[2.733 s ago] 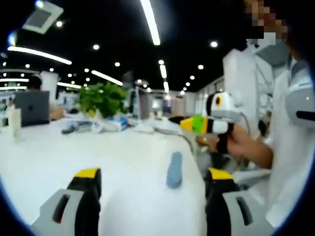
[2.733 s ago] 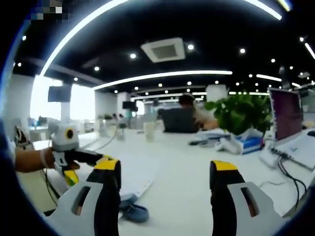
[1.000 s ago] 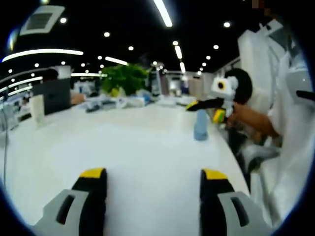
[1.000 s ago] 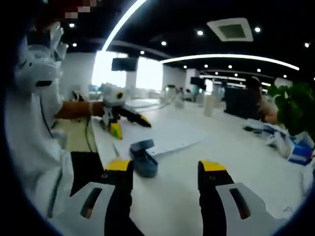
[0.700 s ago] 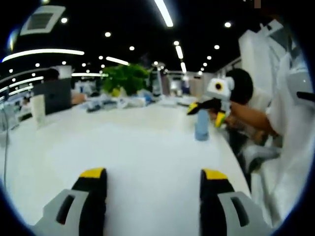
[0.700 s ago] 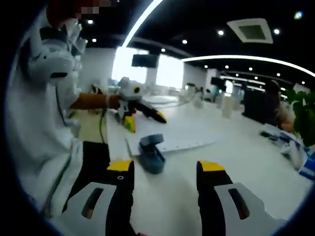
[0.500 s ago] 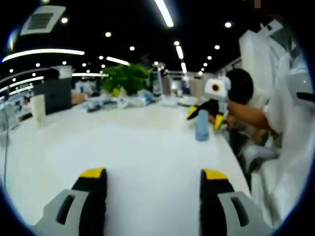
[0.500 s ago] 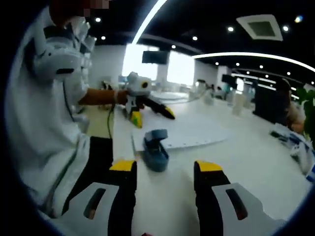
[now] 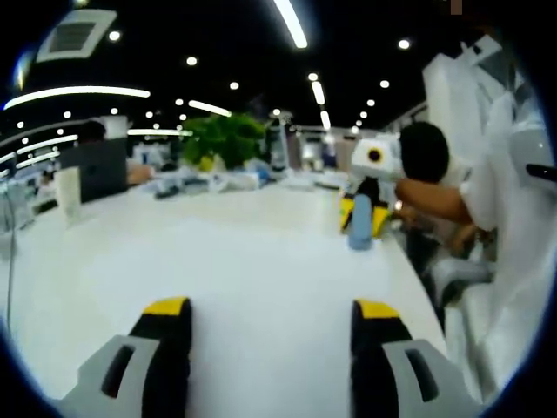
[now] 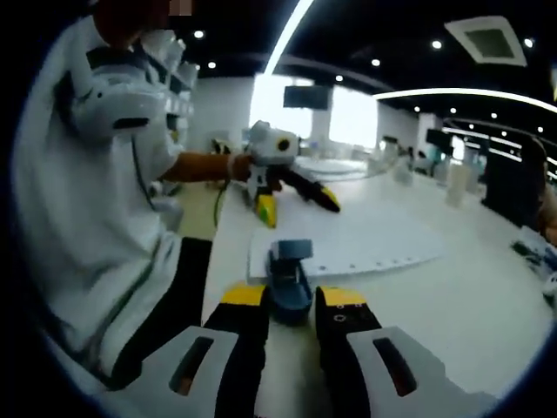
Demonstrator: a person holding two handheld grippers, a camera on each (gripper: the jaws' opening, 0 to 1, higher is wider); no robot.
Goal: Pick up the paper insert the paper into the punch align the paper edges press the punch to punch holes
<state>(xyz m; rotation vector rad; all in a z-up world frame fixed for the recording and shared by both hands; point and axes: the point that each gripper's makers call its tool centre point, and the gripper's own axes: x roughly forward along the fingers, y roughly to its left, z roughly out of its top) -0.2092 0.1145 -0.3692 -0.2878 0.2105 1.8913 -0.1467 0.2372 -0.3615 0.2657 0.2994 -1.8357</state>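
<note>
Across both views spreads a long white table (image 9: pixel 218 261), the biggest thing here, under a dark ceiling with strip lights (image 9: pixel 291 22). At its near edge stands a person in a white top (image 10: pixel 96 200), seen at the left of the right gripper view and at the right of the left gripper view.

On the table lies the paper (image 10: pixel 348 239), a white sheet with a row of small holes along the edge nearest the right gripper. One corner of it sits in the slot of the punch (image 10: pixel 290 279), a small blue punch near the table edge. In the left gripper view the punch (image 9: pixel 359 222) shows as a pale blue upright shape near the far right edge of the table.

Far down the table are a green plant (image 9: pixel 224 139), a laptop (image 9: pixel 91 170) with someone seated behind it, a white cup (image 9: pixel 67 192) and some clutter too small to make out.

The left gripper (image 9: pixel 265 318) hangs above bare table, its yellow-tipped jaws wide apart and holding nothing. In the right gripper view it (image 10: pixel 296 202) enters beyond the punch, held in a hand (image 10: pixel 237 167), over the paper's far corner.

The right gripper (image 10: pixel 291 300) is low, its jaws drawn close, one on each side of the punch's near end; I cannot tell whether they press it. In the left gripper view it (image 9: pixel 364 218) stands right behind the punch.
</note>
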